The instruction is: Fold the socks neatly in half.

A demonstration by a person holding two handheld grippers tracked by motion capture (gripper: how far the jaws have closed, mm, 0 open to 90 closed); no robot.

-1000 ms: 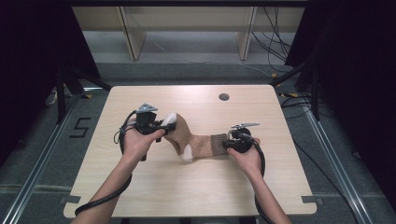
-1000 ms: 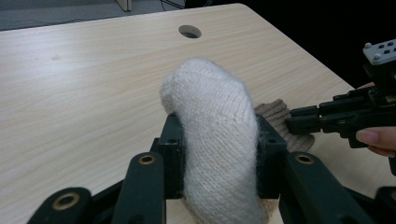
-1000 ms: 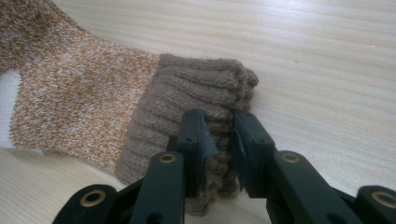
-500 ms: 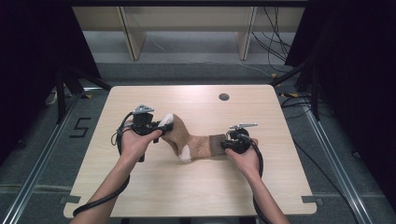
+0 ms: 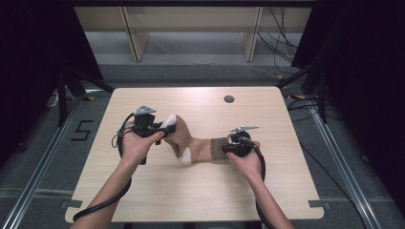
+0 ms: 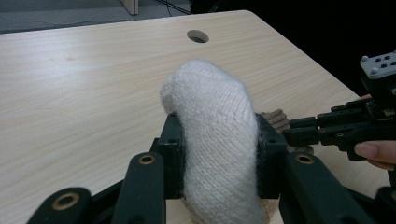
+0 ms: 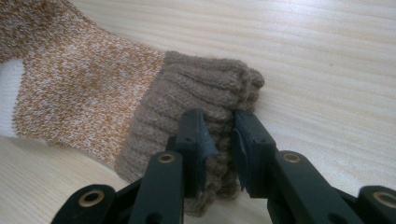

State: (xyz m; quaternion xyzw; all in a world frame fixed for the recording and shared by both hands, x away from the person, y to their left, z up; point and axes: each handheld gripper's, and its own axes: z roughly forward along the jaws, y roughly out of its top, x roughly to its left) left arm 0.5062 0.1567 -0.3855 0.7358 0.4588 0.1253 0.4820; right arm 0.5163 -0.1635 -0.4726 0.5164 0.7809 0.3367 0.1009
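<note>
Far left, on the floor beside the table (image 5: pixel 143 191): a marking shaped like a 5 (image 5: pixel 81 130). Left of centre on the tabletop: the left gripper (image 5: pixel 160 132), jaws clamped on the white toe (image 6: pixel 210 135) of a sock (image 5: pixel 191 143); the toe bulges up between the pads and hides the table just behind it in the left gripper view. Centre: the sock stretches between the two grippers, mottled orange-brown along the foot, with a white heel patch (image 5: pixel 185 156) at its near bend, resting on the wood. Right of centre: the right gripper (image 5: pixel 228 145), jaws pinching the ribbed brown cuff (image 7: pixel 205 112) near its edge. Far right of centre: a round cable hole (image 5: pixel 229 99) in the tabletop, well apart from the sock. Beyond the far edge: pale shelving legs (image 5: pixel 133 33) and loose cables (image 5: pixel 282 33) on the floor.
</note>
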